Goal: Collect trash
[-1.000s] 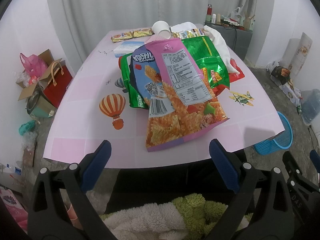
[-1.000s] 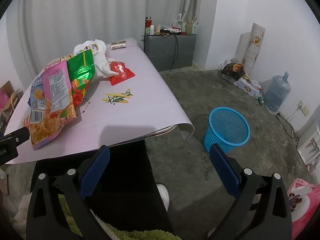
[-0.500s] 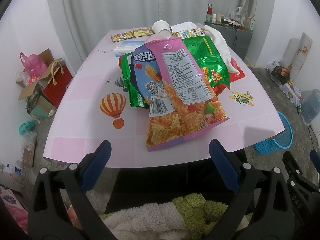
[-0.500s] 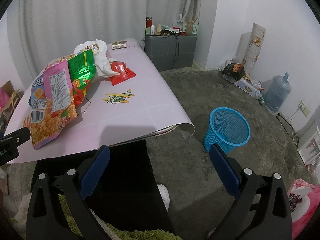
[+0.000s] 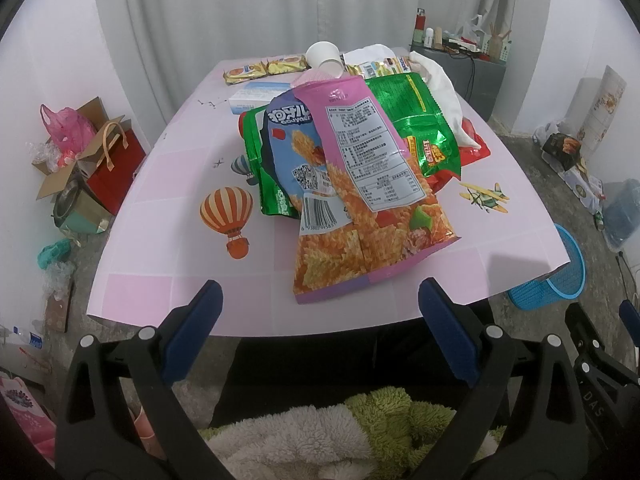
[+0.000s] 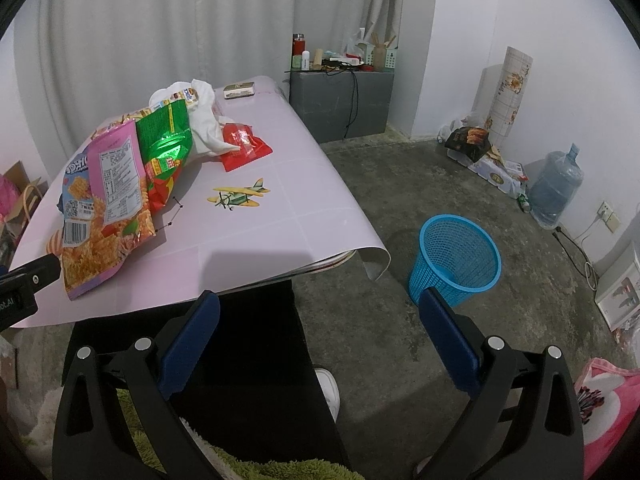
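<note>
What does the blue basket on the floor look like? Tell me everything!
The blue basket looks like plastic, with mesh walls full of little holes and a smooth round rim. It stands upright on the grey concrete floor, near the table's right corner and apart from it. It is wider at the top than at the bottom. No trash shows inside it. Nothing touches it but the floor. In the left wrist view only part of it shows, behind the table edge.

Snack bags were piled on the pink table, beyond the wide-spread left gripper, which held nothing.
</note>
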{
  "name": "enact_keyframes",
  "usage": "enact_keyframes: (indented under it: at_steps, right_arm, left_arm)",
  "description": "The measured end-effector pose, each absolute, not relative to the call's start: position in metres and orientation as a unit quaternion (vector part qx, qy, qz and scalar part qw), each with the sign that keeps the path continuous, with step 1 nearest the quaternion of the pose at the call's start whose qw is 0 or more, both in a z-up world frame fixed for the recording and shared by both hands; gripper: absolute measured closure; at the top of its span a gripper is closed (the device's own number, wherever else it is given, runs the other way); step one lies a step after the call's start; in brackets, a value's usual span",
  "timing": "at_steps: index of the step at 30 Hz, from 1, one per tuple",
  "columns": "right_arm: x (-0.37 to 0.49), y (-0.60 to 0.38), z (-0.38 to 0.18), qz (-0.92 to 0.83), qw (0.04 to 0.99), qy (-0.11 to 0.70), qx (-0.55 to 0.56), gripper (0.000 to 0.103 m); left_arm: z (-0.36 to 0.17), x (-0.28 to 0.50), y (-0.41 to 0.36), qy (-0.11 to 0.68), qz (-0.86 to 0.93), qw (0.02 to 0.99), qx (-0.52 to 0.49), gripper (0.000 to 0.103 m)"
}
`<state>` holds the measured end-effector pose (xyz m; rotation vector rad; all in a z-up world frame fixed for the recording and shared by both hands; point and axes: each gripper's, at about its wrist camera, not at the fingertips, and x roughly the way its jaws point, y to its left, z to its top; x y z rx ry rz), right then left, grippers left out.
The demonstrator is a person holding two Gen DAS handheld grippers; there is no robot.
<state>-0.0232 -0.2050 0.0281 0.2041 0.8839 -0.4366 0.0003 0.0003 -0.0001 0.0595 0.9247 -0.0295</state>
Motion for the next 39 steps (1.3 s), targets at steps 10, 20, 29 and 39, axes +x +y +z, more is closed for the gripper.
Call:
enact_keyframes:
  at_steps: [10, 20, 29, 39]
  right_arm:
    - [-0.025, -0.208, 0.028, -0.209, 0.876, 0.424, 0.099, 0.006]
    - [-0.025, -0.208, 0.028, -0.208, 0.876, 0.424, 0.100, 0.006]
    - [-0.018, -0.203, 0.026, -0.204, 0.877, 0.424, 0.096, 0.006]
    - [0.022, -0.193, 0.051, -0.156, 0.916, 0.365, 0.061, 0.006]
  left_arm:
    - [-0.001, 0.000, -0.001, 0.446, -0.014, 0.894, 0.029, 0.009]
    - [-0.002, -0.002, -0.003, 0.447, -0.014, 0.894, 0.029, 0.009]
    - [-0.011, -0.005, 0.007, 0.446, -0.011, 0.894, 0.026, 0.009]
    - [-0.014, 0.028, 0.087, 0.431, 0.056, 0.900, -0.034, 0.009]
